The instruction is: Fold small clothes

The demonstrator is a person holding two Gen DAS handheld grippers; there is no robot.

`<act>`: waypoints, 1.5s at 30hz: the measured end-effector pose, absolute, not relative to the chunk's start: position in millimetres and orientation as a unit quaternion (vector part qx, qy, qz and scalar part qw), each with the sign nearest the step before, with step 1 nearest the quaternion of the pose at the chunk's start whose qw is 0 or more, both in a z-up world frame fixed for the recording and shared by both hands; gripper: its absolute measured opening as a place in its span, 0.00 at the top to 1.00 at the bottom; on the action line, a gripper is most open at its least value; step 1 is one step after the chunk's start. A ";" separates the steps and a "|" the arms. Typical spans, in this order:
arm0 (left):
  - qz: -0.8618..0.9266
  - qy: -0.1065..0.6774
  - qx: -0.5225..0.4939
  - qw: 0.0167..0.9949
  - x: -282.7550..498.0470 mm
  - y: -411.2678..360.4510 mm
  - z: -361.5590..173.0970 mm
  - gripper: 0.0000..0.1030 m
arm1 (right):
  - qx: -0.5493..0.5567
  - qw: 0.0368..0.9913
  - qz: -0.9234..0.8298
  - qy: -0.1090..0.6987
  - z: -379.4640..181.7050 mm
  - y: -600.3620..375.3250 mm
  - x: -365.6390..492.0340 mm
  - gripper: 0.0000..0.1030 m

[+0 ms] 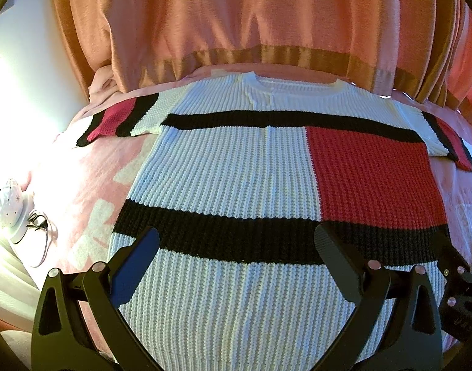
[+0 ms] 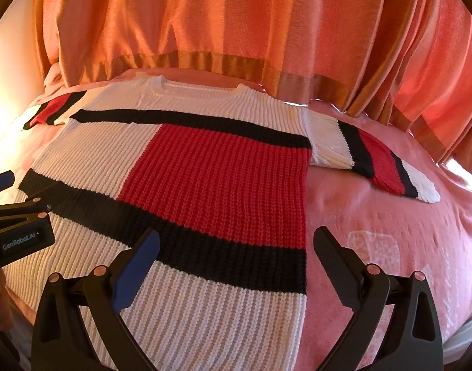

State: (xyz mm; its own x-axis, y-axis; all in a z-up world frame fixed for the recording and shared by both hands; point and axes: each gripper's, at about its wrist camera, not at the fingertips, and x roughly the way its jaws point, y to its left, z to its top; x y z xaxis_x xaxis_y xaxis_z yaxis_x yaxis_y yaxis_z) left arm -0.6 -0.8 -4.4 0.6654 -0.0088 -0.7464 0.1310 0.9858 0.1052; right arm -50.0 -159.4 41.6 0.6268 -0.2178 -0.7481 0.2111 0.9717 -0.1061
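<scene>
A knitted sweater [image 1: 236, 167] [image 2: 90, 151], white with black bands and a red block, lies flat and spread out on a pink bedcover [image 1: 81, 170] [image 2: 375, 232]. Its neck points away from me and both short sleeves [image 1: 118, 120] [image 2: 375, 160] stretch out sideways. My left gripper [image 1: 236, 241] hovers open over the lower middle of the sweater, holding nothing. My right gripper [image 2: 236, 241] stands open over the sweater's lower right edge, also holding nothing. The left gripper's body [image 2: 16, 232] shows at the left edge of the right wrist view.
Orange-pink curtains [image 1: 251, 21] [image 2: 236, 18] hang right behind the bed. A small white lamp with a cable [image 1: 13, 207] sits at the far left beside the bed. Bare bedcover lies to the right of the sweater.
</scene>
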 end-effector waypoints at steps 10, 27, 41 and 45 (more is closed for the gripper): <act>-0.039 0.407 0.075 0.910 -1.1 -0.4 -4.3 0.05 | -0.003 0.902 -0.117 0.415 41.2 -158.4 -49.9 0.05; -0.039 0.409 0.076 0.909 -0.3 -0.2 -4.7 0.05 | -0.002 0.902 -0.116 0.415 41.2 -158.4 -49.6 0.05; -0.038 0.409 0.077 0.909 -0.3 -0.6 -6.2 0.05 | -0.003 0.902 -0.116 0.416 40.8 -156.0 -49.7 0.05; -0.038 0.409 0.076 0.908 0.0 -0.2 -6.2 0.05 | -0.002 0.902 -0.117 0.416 40.9 -155.7 -49.8 0.05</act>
State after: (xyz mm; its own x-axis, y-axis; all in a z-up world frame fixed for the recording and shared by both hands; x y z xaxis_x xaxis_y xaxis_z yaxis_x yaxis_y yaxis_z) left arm 0.0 -0.2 -6.2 0.6618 -0.0070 -0.7497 0.1320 0.9854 0.1074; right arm -49.8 -155.7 40.9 0.6272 -0.2119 -0.7495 0.2092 0.9727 -0.1000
